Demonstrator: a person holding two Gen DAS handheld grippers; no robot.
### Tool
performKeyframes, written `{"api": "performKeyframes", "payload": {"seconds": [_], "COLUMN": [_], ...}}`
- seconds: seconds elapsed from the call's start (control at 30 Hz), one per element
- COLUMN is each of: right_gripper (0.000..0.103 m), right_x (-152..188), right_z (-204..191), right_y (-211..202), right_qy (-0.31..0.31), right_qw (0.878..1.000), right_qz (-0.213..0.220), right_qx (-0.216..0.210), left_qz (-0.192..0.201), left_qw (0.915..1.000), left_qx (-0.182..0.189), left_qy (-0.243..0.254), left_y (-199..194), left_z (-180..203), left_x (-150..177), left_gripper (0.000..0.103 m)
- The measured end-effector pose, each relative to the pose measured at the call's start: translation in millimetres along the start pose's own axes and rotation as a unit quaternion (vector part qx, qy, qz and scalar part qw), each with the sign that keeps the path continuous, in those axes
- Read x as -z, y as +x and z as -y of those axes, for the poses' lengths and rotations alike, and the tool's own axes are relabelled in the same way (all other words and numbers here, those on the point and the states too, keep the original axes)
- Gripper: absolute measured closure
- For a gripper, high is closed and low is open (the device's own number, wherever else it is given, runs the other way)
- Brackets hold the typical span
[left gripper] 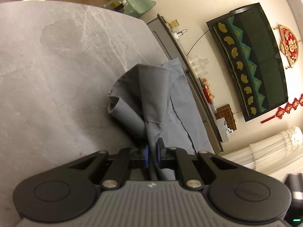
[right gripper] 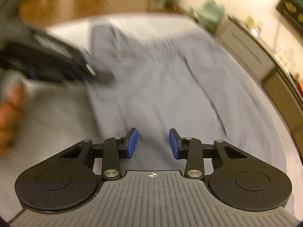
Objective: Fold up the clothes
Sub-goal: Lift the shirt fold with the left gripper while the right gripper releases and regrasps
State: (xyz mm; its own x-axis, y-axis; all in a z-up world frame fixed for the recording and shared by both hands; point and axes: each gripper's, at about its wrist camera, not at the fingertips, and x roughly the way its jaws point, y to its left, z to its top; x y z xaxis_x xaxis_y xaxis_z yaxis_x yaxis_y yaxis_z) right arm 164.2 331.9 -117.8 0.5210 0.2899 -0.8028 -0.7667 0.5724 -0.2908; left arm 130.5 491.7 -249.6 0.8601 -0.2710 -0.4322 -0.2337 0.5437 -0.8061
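Observation:
A grey-blue garment lies on the grey table, and a bunched fold of it rises into my left gripper, which is shut on the cloth between its blue pads. The right wrist view, blurred, has the same garment spread flat across the table. Above it my right gripper hovers open, with nothing between its blue pads. At the left of that view the left gripper shows as a dark shape held by a hand.
Beyond the table's far edge are a low cabinet with glassware and small items, a wall-mounted TV under a patterned cover, and green chairs on the wood floor. White fabric hangs at the right.

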Motion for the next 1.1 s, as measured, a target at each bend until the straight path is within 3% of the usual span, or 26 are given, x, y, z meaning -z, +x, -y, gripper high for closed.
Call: {"api": "performKeyframes", "payload": {"seconds": [0.13,0.23,0.27,0.3,0.37,0.47,0.57,0.67,0.77,0.83,0.87,0.9,0.93,0.97,1.0,1.1], "right_gripper": [0.056,0.044,0.035,0.024,0.016,0.011,0.008,0.008,0.008,0.017,0.03,0.032,0.04,0.072,0.083,0.088], "right_x": [-7,-24,-31,-42,-67,-114,-158,-189,-201,-197,-194,-192,-191,-191,-192,-176], "right_z": [32,69,81,91,101,98,88,69,45,32,25,20,19,19,22,54], "right_y": [-3,-8,-10,-11,-14,-10,10,44,78,98,109,115,114,111,101,48], "right_qy": [0.062,0.127,0.148,0.163,0.17,0.147,0.11,0.058,-0.012,-0.063,-0.088,-0.107,-0.112,-0.115,-0.114,-0.072], "right_qw": [0.997,0.991,0.988,0.986,0.984,0.987,0.992,0.994,0.988,0.977,0.97,0.964,0.964,0.965,0.969,0.987], "right_qz": [-0.013,-0.01,-0.007,-0.006,-0.004,-0.01,-0.03,-0.082,-0.152,-0.203,-0.228,-0.244,-0.241,-0.235,-0.218,-0.143], "right_qx": [-0.037,-0.038,-0.038,-0.04,-0.045,-0.058,-0.058,-0.043,-0.029,-0.005,0.006,0.013,0.008,0.004,0.005,0.018], "left_qz": [0.03,0.061,0.071,0.083,0.106,0.129,0.136,0.136,0.131,0.127,0.126,0.126,0.126,0.125,0.125,0.139], "left_qw": [0.9965,0.9854,0.98,0.9719,0.952,0.9137,0.8832,0.8634,0.8598,0.8585,0.8584,0.8584,0.8584,0.8584,0.8584,0.8489], "left_qx": [-0.035,-0.068,-0.079,-0.091,-0.114,-0.134,-0.143,-0.145,-0.143,-0.141,-0.14,-0.14,-0.14,-0.14,-0.139,-0.136], "left_qy": [0.07,0.144,0.168,0.201,0.264,0.361,0.426,0.464,0.472,0.476,0.477,0.477,0.477,0.477,0.478,0.491], "left_y": [-7,-11,-12,-13,-13,-8,-2,1,2,0,1,2,3,3,4,-2], "left_z": [26,53,62,72,94,126,144,152,156,154,155,156,158,159,160,169], "left_x": [13,28,33,40,56,86,111,129,137,141,140,139,137,136,135,137], "left_gripper": [0.097,0.099,0.099,0.099,0.099,0.099,0.1,0.1,0.1,0.1,0.1,0.1,0.1,0.1,0.1,0.1]}}
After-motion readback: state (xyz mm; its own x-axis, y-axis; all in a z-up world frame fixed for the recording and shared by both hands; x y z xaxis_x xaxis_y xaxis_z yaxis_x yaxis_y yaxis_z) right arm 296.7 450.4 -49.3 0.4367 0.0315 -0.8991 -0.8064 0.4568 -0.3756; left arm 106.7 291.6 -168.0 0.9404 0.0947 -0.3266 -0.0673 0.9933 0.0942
